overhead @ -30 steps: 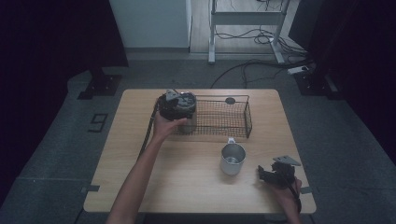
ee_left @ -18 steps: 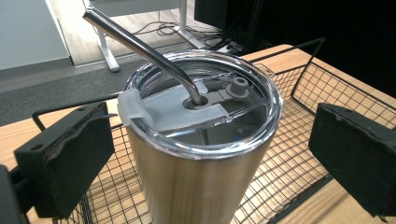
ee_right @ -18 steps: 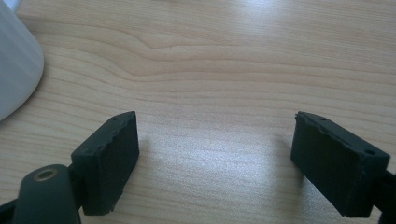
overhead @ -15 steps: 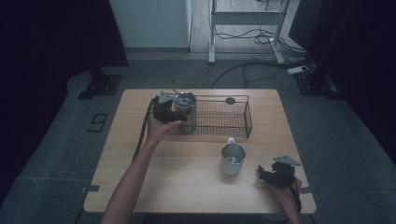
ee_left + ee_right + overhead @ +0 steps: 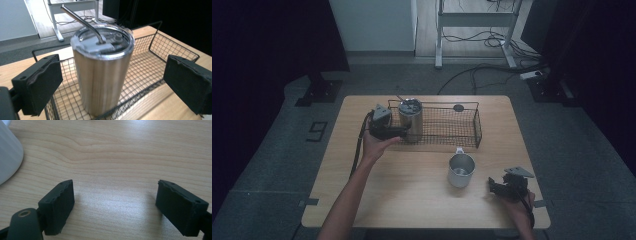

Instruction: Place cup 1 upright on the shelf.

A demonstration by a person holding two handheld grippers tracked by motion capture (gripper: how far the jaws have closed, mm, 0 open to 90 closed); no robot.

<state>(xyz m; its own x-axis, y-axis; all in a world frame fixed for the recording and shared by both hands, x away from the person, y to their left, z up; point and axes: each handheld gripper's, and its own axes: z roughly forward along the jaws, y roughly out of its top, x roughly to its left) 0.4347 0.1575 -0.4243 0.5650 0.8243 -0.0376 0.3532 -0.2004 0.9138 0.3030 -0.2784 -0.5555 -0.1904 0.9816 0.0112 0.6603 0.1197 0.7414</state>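
We see the wooden surface (image 5: 412,170) carrying a wire basket (image 5: 452,127), and a steel tumbler (image 5: 101,72) with lid and straw stands upright in the basket's left end. Our left gripper (image 5: 404,131) sits just beside the tumbler, released; its jaws have just been closing slightly, and the pads stand apart from the tumbler's sides. Our right gripper (image 5: 116,206) rests released near a metal mug (image 5: 461,170).

Grey speckled floor (image 5: 272,165) around pale wooden worktop (image 5: 422,200). White wall panel (image 5: 372,25) behind. Metal frame legs (image 5: 439,35), cables (image 5: 482,70) on floor. Black curtains (image 5: 267,35) both sides; dim light.
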